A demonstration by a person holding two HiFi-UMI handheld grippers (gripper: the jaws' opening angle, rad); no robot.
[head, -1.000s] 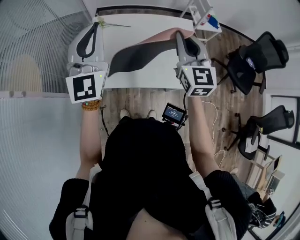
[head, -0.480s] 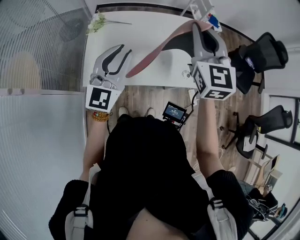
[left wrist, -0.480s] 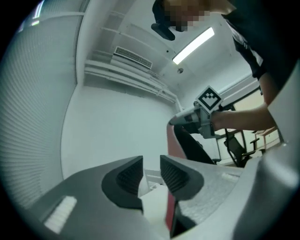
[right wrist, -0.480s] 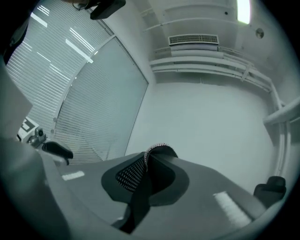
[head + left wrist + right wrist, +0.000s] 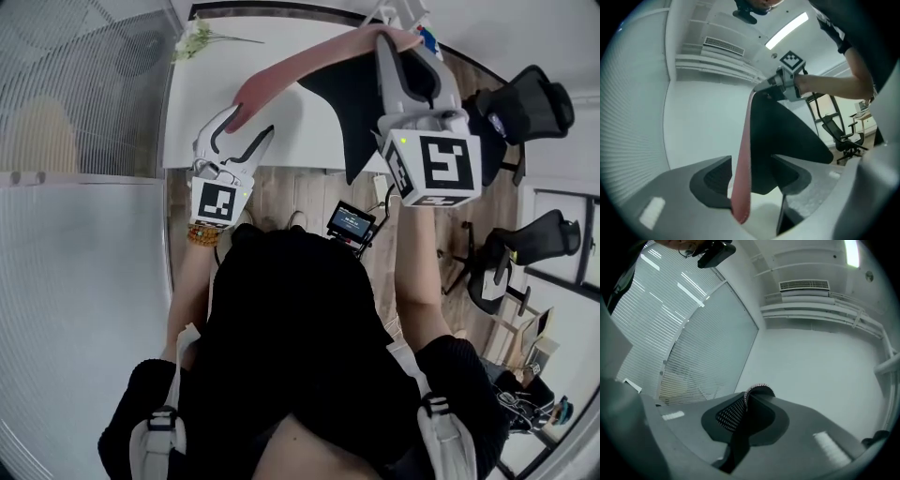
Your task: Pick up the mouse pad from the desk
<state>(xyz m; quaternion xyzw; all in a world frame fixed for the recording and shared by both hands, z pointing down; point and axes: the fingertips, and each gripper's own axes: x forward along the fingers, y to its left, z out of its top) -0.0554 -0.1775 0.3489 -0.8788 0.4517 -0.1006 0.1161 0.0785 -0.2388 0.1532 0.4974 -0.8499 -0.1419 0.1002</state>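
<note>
The mouse pad, pink on one face and black on the other, is off the white desk and hangs in the air. My right gripper is shut on its upper right edge; in the right gripper view the pad's rim curls out above the closed jaws of the right gripper. My left gripper stands open below the pad's drooping left end. In the left gripper view the pad hangs edge-on between the wide-apart jaws of the left gripper, closer to the left jaw. The right gripper shows there at the pad's top.
A sprig of flowers lies at the desk's far left corner. Black office chairs stand to the right on the wooden floor. A small screen device hangs at the person's waist. A glass wall with blinds runs along the left.
The right gripper has risen with the pad, which has come up off the desk and now droops from it. The left gripper has sunk and come nearer the desk's front edge.
</note>
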